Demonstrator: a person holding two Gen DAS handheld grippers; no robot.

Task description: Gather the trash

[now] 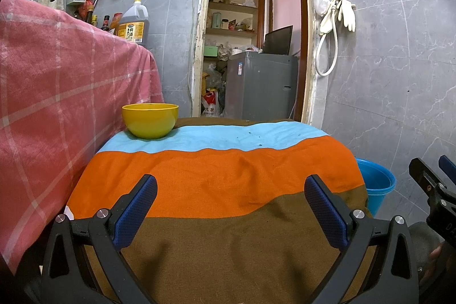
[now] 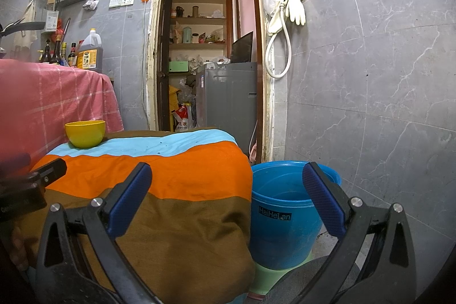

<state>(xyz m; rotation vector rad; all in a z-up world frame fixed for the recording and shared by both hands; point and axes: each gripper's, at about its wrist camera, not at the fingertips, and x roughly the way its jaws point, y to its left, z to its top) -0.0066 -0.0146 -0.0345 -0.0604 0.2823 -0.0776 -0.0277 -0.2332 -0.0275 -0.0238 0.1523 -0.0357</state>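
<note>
A yellow bowl (image 1: 150, 120) stands at the far left of a low table covered with a striped blue, orange and brown cloth (image 1: 222, 184); the bowl also shows in the right wrist view (image 2: 85, 133). A blue bucket (image 2: 282, 215) stands on the floor right of the table; its rim shows in the left wrist view (image 1: 376, 181). My left gripper (image 1: 230, 207) is open and empty above the cloth. My right gripper (image 2: 226, 198) is open and empty over the table's right edge, beside the bucket. I see no loose trash on the cloth.
A pink checked cloth (image 1: 57, 93) covers a higher counter at the left, with bottles (image 1: 134, 24) on it. An open doorway (image 2: 211, 59) behind the table leads to a grey appliance (image 2: 228, 93) and shelves. Grey tiled wall (image 2: 370, 76) at the right.
</note>
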